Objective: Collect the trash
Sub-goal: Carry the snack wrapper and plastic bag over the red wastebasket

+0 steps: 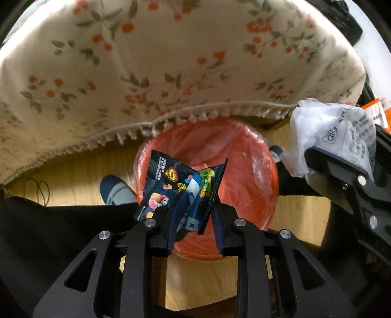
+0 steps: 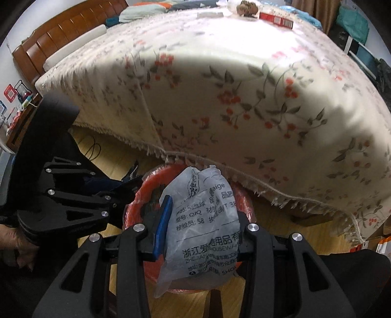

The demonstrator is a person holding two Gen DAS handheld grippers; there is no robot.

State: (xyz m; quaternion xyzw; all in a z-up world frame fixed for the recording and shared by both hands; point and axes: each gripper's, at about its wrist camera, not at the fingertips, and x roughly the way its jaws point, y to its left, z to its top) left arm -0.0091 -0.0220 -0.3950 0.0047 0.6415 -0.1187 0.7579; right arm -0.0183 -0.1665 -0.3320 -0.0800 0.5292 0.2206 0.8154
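Observation:
A red bin [image 1: 244, 176] lined with clear plastic stands on the wood floor, partly under the bed's cloth edge. My left gripper [image 1: 195, 220] is shut on a dark blue candy wrapper [image 1: 180, 186], which hangs right above the bin's opening. At the right of the left wrist view, the right gripper [image 1: 342, 171] carries a crumpled white plastic bag [image 1: 327, 132]. In the right wrist view my right gripper [image 2: 202, 220] is shut on that printed white bag [image 2: 207, 225] above the red bin [image 2: 136, 208]. The left gripper [image 2: 122, 190] shows at the left there.
A floral bedspread [image 2: 244, 85] with a fringed hem overhangs the bin. The person's shoe [image 1: 114, 190] and dark trouser legs [image 1: 61, 225] stand beside the bin. A red box [image 2: 276, 19] lies at the bed's far side. A wooden headboard [image 2: 61, 31] is at far left.

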